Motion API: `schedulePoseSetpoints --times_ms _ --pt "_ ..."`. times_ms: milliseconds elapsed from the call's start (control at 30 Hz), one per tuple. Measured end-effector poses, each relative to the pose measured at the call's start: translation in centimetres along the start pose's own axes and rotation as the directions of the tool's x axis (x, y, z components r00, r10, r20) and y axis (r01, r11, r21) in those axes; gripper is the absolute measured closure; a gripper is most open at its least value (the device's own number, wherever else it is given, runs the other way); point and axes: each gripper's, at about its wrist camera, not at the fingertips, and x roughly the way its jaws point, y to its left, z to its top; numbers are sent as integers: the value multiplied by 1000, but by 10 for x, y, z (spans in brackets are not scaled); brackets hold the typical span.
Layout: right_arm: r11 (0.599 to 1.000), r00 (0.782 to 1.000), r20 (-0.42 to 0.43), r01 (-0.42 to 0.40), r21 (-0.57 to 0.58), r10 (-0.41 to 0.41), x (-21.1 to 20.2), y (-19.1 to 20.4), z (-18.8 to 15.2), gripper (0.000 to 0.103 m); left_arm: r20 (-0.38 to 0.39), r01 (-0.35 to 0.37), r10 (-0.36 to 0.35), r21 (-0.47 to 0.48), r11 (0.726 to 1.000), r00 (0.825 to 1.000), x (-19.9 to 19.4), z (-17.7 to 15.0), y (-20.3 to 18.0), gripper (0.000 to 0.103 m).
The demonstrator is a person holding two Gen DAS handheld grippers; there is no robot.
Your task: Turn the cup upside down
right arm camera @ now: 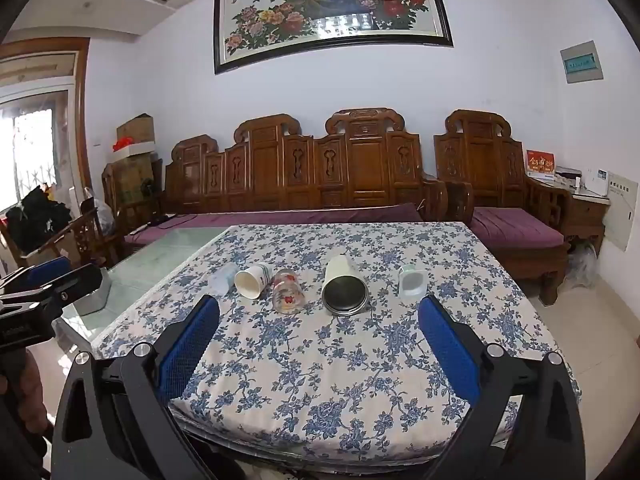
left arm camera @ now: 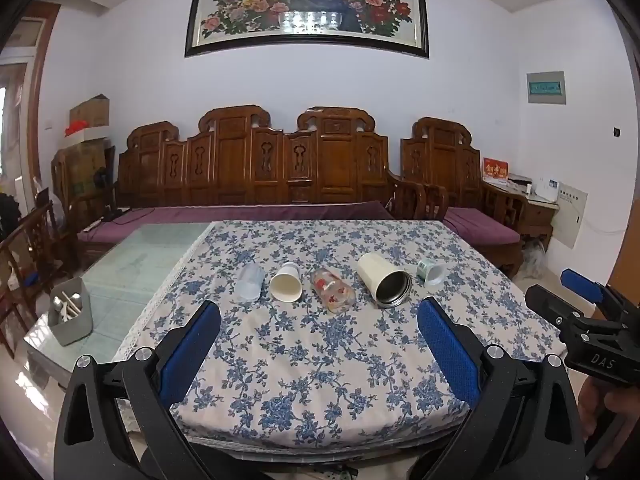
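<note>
Five cups are lying on their sides in a row on the table (left arm camera: 304, 380), well ahead of both jaws, mouths facing back, seemingly waiting to be flipped. Both the left gripper (left arm camera: 319, 344) and right gripper (right arm camera: 319, 344) are hovering wide open, holding nothing; the cream metal-lined cup (left arm camera: 384, 282) is lying nearest.
</note>
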Motion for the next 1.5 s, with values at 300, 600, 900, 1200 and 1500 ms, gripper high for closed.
schedulePoseSetpoints --times_ms 300,600,900,1200,1500 --pt "1000 1000 1 -1 -2 1 -1 1 0 3 35 -8 8 -4 1000 999 -21 0 8 8" --pt "1000 1000 2 -1 -3 1 -1 2 1 3 39 -4 4 -2 1000 999 -24 3 9 8" --pt "1000 1000 3 -1 -4 1 0 1 0 3 42 -6 6 1 1000 999 -24 4 9 8" --pt "1000 1000 3 1 -4 -1 0 1 0 3 46 -5 5 1 1000 999 -27 5 10 8" --pt "1000 1000 4 0 -6 0 0 0 0 3 50 -6 6 3 1000 999 -29 6 10 8"
